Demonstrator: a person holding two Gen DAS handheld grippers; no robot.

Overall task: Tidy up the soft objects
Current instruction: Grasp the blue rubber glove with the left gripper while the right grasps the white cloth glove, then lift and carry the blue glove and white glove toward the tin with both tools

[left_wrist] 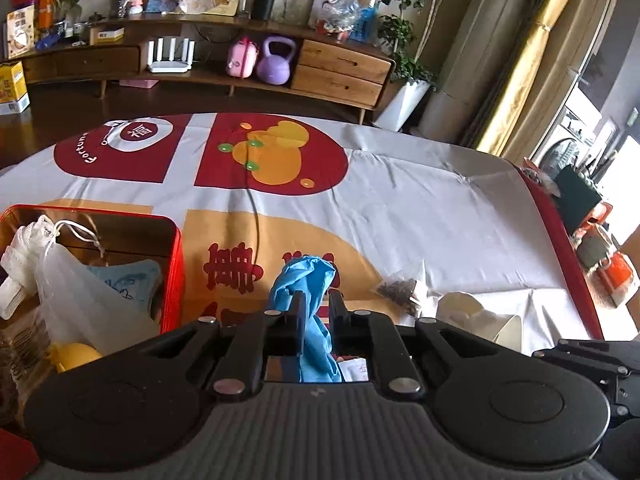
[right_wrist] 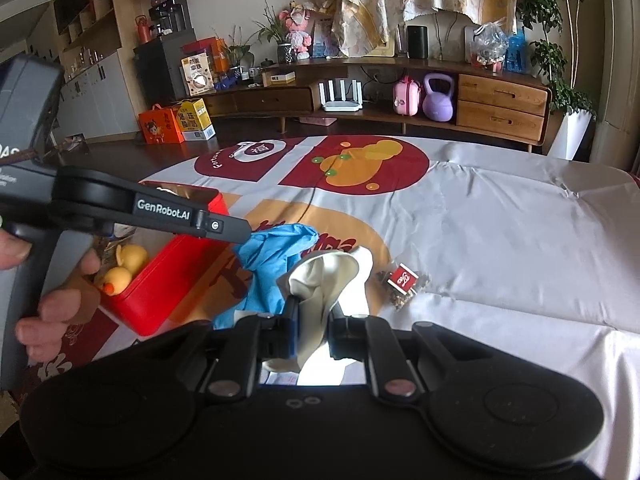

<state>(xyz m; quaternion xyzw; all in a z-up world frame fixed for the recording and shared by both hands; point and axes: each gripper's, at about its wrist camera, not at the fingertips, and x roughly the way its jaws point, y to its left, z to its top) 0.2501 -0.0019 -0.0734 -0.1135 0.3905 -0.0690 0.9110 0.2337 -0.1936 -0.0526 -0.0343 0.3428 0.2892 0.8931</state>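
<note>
Clamped on a crumpled blue nitrile glove [left_wrist: 306,300]: left gripper [left_wrist: 316,300], jaws pressed together on the glove's middle, bunched top standing above the fingertips, tail hanging down behind them. Clamped likewise on a cream-white cloth [right_wrist: 324,280]: right gripper [right_wrist: 314,306], jaws nearly together with the fabric pinched between, loose folds billowing above the tips. Both pieces carried clear of the printed tablecloth [left_wrist: 420,208], held just beside each other, blue against white.

Just left of the 2 loads: a red tin box [left_wrist: 174,264], open, already stocked with a white drawstring bag [left_wrist: 72,288], a pale blue cushion-like piece [left_wrist: 132,280] and 2 yellow rubber ducks [right_wrist: 122,268]. Left lying on the cloth to the right: a clear tea sachet [right_wrist: 404,280] with a red label.

Step in hand, by all appearances: transport of 2 grasped soft items toward the box. Next move likely to call for a swing leftward over the red rim, glove first as the nearer load, then a release above the free space beside the bag, with care taken against the hanging tail catching on the box wall.
</note>
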